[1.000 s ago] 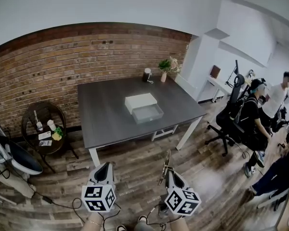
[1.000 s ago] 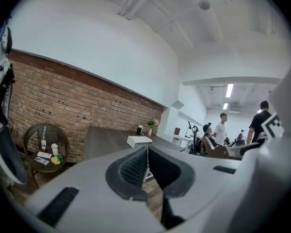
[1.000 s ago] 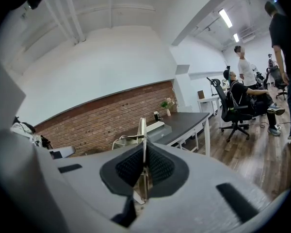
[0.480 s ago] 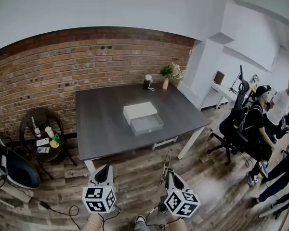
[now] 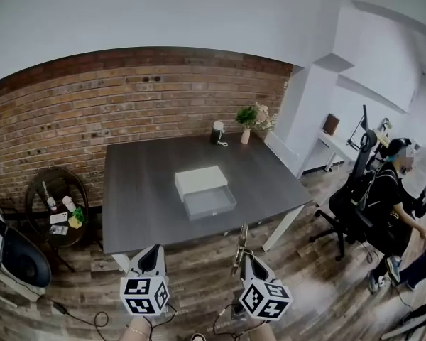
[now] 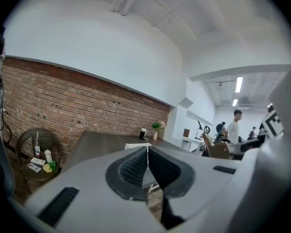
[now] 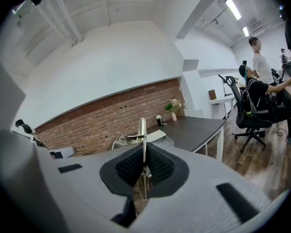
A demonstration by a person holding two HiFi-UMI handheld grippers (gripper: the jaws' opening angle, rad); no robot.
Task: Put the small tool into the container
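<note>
While my right tongs (image 5: 246, 256) are clamped shut on the small tool (image 5: 243, 234), a thin strip of pale metal, it stands up from between the ribbed pads and leans a little to my left in the head view. Seen from the right gripper view, the tool (image 7: 142, 130) rises nearly upright out of the closed jaws of those tongs (image 7: 144, 161), its lower end poking out beneath them. My left tongs (image 5: 153, 249) hang just beside, level with the right ones, and the left gripper view shows their jaws (image 6: 148, 163) brought together with nothing between the pads. Both sets are held low over the wooden floor (image 5: 199, 275), short of the near edge of the dark grey table (image 5: 138, 190). Near the middle of that table sits the white container (image 5: 200, 180), a flat box whose drawer (image 5: 210, 203) is pulled out towards me; what the drawer holds I cannot tell from this far off. At the table's far edge stand a small vase of greenery (image 5: 247, 118) and, just beside it, a dark cylinder with a pale top (image 5: 217, 131). Off to my left, well apart from the table, a round wicker side table (image 5: 30, 203) carries a few small bottles and cards. To my right a person (image 5: 383, 197) sits in a black office chair.
</note>
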